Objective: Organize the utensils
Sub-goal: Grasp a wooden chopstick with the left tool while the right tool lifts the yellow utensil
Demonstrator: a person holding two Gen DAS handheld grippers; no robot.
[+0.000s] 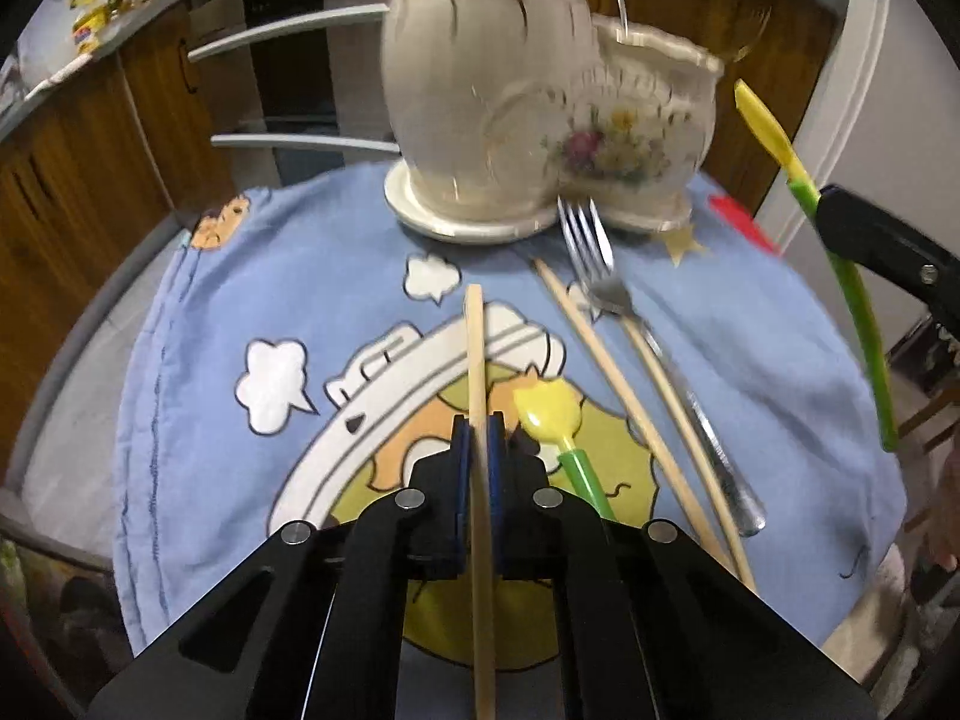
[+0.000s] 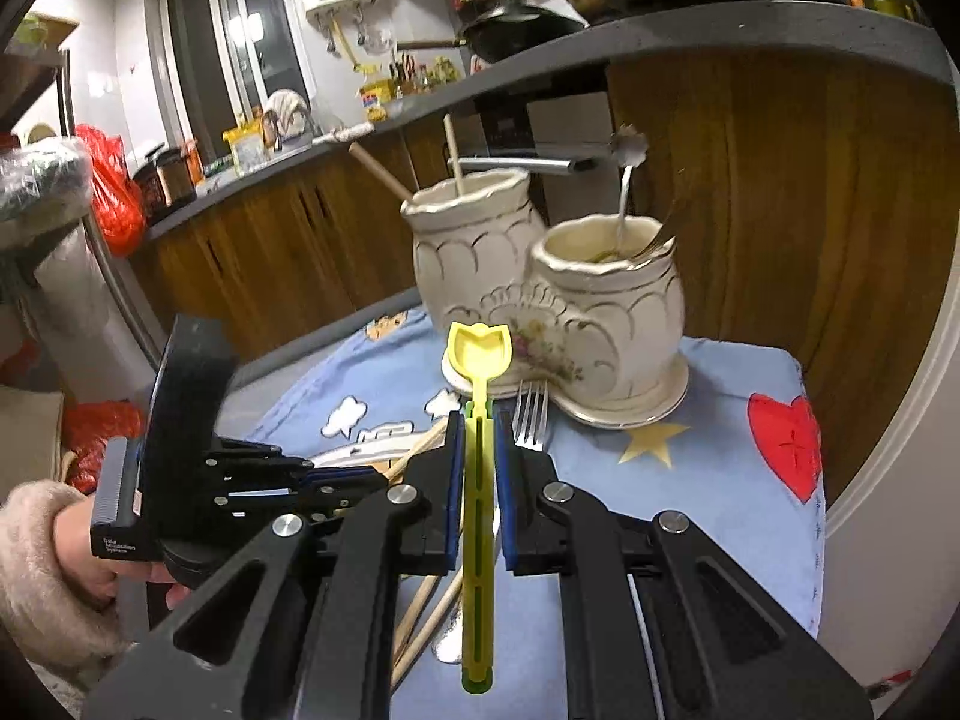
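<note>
My left gripper (image 1: 478, 420) is shut on a wooden chopstick (image 1: 474, 348) that points toward the cream ceramic double holder (image 1: 480, 108). Beside it on the blue cloth lie a yellow spoon with a green handle (image 1: 549, 414), two more chopsticks (image 1: 606, 372) and a metal fork (image 1: 600, 276). My right gripper (image 2: 478, 420) is shut on a second yellow-green spoon (image 2: 480, 354), held above the cloth in front of the holder (image 2: 606, 312). The tall pot holds chopsticks (image 2: 453, 150); the short pot holds a metal spoon (image 2: 627, 180). The left gripper (image 2: 384, 477) is low at the left.
The holder stands on a saucer (image 2: 672, 402) at the far edge of the small table with the cartoon cloth (image 1: 198, 324). Wooden cabinets with metal handles (image 1: 288, 30) and a dark counter (image 2: 720, 30) lie close behind. A person's hand and fuzzy sleeve (image 2: 42, 558) are at the left.
</note>
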